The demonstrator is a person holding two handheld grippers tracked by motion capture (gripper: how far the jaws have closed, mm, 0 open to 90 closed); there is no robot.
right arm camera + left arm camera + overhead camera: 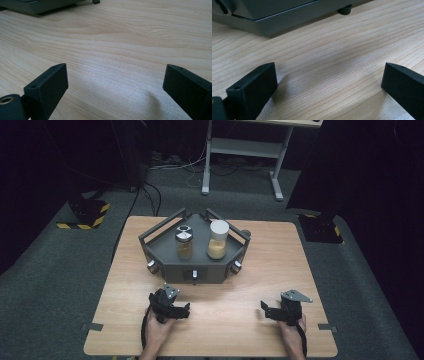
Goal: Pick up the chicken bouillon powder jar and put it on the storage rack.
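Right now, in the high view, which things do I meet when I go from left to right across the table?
Left gripper → jar with the metal cap → jar with the white lid → right gripper. Both jars stand inside the grey tray, which spans the middle of the wooden table.

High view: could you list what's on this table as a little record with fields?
table: wooden top
tray: grey, angular, at the far middle
left jar: metal cap, amber contents, on the tray
right jar: white lid, pale yellow contents, on the tray
left gripper: open, empty, near the tray
right gripper: open, empty, resting on the table
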